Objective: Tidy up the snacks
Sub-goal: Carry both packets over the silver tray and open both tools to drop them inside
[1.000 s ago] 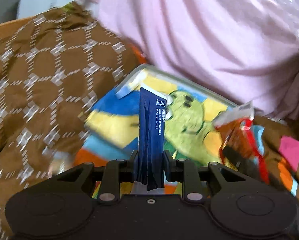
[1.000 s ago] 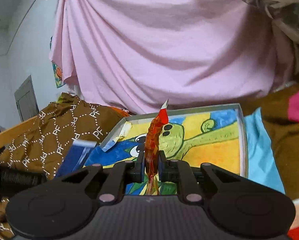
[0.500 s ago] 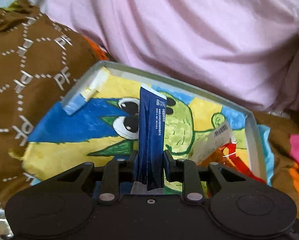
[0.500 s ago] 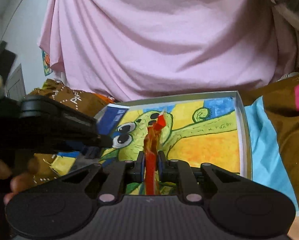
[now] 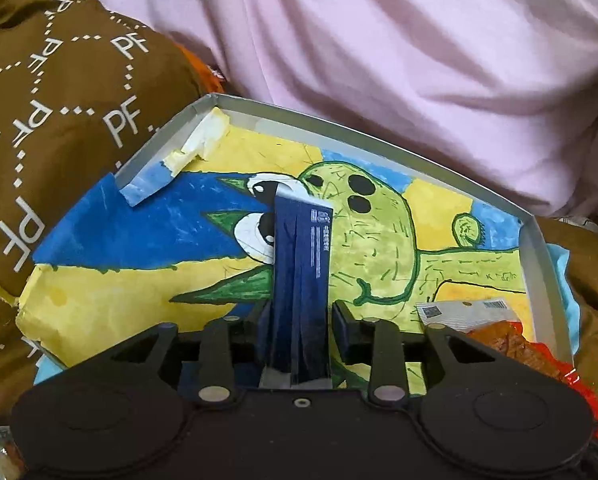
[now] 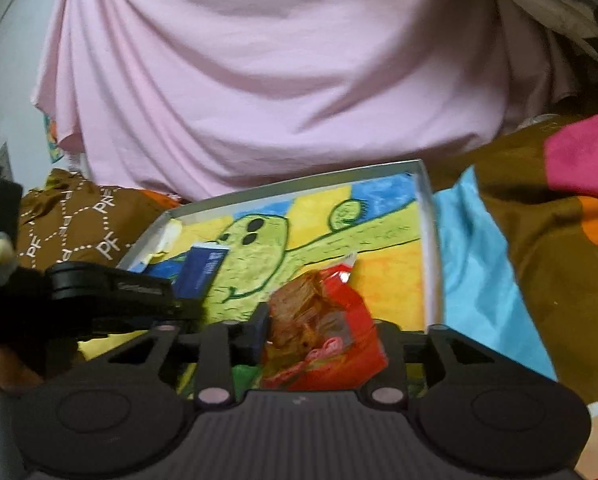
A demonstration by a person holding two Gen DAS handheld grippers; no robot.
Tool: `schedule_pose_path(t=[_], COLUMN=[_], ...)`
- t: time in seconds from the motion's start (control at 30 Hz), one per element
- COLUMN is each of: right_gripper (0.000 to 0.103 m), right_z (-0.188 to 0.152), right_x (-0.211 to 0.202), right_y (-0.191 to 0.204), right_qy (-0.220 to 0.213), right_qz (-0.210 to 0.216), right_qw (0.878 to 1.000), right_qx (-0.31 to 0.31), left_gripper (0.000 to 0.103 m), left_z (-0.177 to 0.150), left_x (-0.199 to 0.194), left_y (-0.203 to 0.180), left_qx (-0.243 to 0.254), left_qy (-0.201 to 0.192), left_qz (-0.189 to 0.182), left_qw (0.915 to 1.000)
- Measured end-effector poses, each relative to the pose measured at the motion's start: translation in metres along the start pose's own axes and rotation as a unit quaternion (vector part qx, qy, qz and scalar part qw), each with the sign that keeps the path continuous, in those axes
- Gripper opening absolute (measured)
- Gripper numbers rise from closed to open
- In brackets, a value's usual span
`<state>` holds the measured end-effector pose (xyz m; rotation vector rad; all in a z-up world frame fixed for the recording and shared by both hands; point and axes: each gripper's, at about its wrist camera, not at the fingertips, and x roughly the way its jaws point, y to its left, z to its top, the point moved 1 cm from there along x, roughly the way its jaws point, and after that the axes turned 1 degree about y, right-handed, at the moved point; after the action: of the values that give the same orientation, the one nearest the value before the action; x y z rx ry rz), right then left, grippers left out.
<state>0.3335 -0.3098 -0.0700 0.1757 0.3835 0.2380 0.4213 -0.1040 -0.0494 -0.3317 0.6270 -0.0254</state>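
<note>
Right tool (image 6: 319, 332) now spread, red packet (image 6: 327, 328) loose | left tool (image 5: 301, 316) still pinching blue sachet (image 5: 301, 264)

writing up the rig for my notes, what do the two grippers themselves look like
Both are matte black plastic. The left gripper has a smooth body, two round raised discs, silver rivets on its linkage arms and a small centre screw. The right gripper matches, but its body is ribbed and dark grey. No cables or sleeves show.

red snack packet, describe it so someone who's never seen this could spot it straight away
Find the shallow white-walled tray lined with a green cartoon creature drawing. At its near right corner, between the fingers of the right claw, lies the red snack packet. Unlike the slim dark blue packet nearby, it is crinkly red with a clear window showing brown pieces.
</note>
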Motion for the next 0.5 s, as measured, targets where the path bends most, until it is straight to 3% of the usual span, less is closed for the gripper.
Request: schedule_pose_path(t=[0.07,0.17,0.5], right_gripper=[0.065,0.078,0.1], right_z=[0.0,0.0,0.003], right_x=[-0.001,-0.003,-0.017], right_y=[0.0,0.002,0.011], right_qy=[-0.005,-0.012,-0.045], right_qz=[-0.01,-0.023,-0.06], right_qw=[1.0,0.999,0.996], right_qx=[-0.006,-0.018,-0.051], left_gripper=[0.051,0.062,0.09], left_z=[0.0,0.0,-0.002], left_x=[-0.001,-0.007,-0.047], left_y=[0.002,0.006,0.014], left_qx=[-0.006,-0.017,-0.011], left_qy=[0.0,-0.005,-0.041], left_qz=[0.002,0.006,0.014], left_qw=[1.0,0.9998,0.999])
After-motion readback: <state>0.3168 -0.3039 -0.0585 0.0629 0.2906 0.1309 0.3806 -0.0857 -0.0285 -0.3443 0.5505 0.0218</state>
